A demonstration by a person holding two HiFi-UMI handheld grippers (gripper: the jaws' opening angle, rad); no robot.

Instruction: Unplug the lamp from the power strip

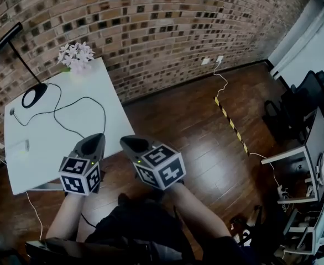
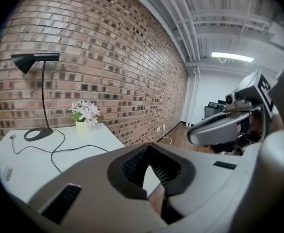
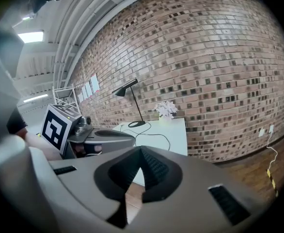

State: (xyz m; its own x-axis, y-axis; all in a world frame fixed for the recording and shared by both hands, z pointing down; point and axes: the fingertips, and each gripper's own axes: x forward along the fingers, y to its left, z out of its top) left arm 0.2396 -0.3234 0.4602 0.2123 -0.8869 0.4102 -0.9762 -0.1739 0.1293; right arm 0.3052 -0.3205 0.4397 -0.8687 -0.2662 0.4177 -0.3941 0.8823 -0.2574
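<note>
The lamp (image 1: 34, 94) stands at about 10 o'clock on the white desk (image 1: 51, 148), its round black base near the back edge and its shade reaching out past the desk's left side. Its black cord (image 1: 80, 99) runs from the base in loose loops across the desk towards the front corner. A pale oblong at 9 o'clock, close to the left edge, looks like the power strip (image 1: 18, 147). The plug in it is too small to make out.

A vase of flowers (image 1: 76, 54) sits at 12 o'clock on the desk, near the lamp. The left gripper (image 1: 95, 139) hangs over the desk's front corner. The right gripper (image 1: 130, 142) is beside it over the wooden floor. Both have their jaws together with nothing between them.

The main risk is gripping the cord instead of the plug. A pull along that slack would tighten the loops, drag the light base and could tip the tall lamp into the flowers. The strip looks light and lies near the edge, so a one-sided tug could slide it off unless the other gripper pins it. The left gripper hangs right by the cord's nearest loop, so a careless reach towards 9 o'clock could snag it.
</note>
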